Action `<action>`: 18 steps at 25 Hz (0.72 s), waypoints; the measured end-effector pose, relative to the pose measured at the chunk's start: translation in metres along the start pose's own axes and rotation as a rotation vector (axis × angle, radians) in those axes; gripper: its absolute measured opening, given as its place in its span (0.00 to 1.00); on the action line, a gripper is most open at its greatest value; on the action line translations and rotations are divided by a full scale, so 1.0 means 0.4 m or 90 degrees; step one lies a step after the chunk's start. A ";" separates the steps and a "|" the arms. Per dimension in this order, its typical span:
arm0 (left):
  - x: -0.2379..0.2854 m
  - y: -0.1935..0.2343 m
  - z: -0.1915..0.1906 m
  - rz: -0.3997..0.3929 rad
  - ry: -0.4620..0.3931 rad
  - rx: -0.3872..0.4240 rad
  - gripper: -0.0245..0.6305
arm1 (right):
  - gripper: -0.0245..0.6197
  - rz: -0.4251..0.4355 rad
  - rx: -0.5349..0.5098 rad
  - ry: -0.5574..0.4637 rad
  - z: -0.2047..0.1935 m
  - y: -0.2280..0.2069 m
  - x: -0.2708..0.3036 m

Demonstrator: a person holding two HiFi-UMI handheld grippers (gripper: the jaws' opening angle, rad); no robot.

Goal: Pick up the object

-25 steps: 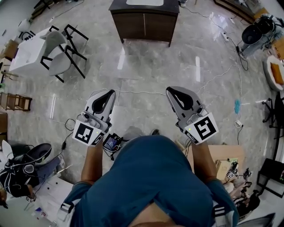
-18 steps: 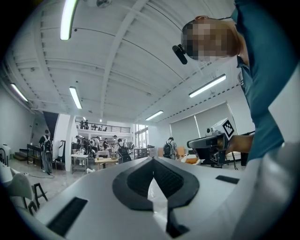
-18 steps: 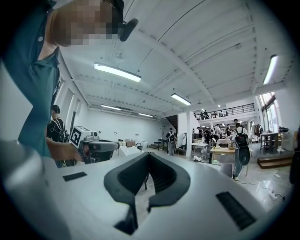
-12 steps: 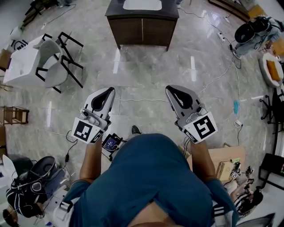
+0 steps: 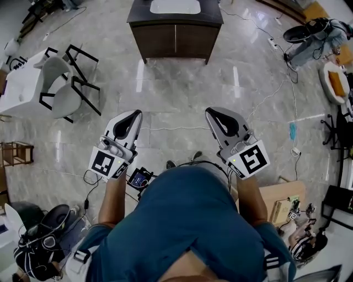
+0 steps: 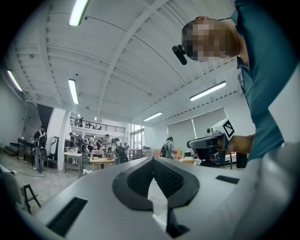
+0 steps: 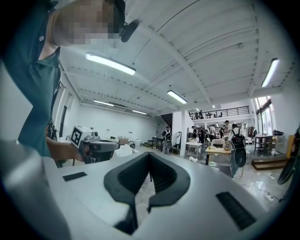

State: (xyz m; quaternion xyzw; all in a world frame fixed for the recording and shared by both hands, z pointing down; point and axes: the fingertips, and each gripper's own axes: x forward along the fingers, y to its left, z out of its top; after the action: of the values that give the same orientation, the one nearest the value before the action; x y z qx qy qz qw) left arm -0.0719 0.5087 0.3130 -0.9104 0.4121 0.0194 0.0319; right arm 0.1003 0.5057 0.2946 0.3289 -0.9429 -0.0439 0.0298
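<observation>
Changed: the floor has slid beneath me, and the dark cabinet (image 5: 175, 33) sits a little nearer than a second ago.
Meaning: I judge this is still the approach, and the pickup has not begun.
Left claw (image 6: 151, 161): clenched, nothing between the pads.
Right claw (image 7: 149, 157): clenched too, empty.
Object: I cannot pick it out in any view.
Containers: the cabinet doors are closed, so its contents are hidden. The white basin (image 5: 175, 6) on top looks bare, though the frame edge cuts it off.
</observation>
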 end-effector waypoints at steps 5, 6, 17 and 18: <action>0.074 0.072 -0.027 0.012 0.009 0.002 0.04 | 0.06 0.023 0.004 -0.001 -0.019 -0.075 0.088; 0.090 0.086 -0.027 0.020 0.007 0.002 0.04 | 0.06 0.032 0.003 -0.001 -0.023 -0.092 0.104; 0.303 0.178 -0.026 0.076 0.005 0.013 0.04 | 0.06 0.092 -0.006 -0.016 -0.023 -0.328 0.216; 0.323 0.181 -0.029 0.079 0.007 0.016 0.04 | 0.06 0.094 -0.005 -0.018 -0.028 -0.351 0.220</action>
State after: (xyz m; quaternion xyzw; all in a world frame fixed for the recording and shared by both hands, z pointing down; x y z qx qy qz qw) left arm -0.0410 0.3633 0.3133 -0.8826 0.4682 0.0112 0.0400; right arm 0.1190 0.3407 0.2936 0.2576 -0.9647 -0.0499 0.0212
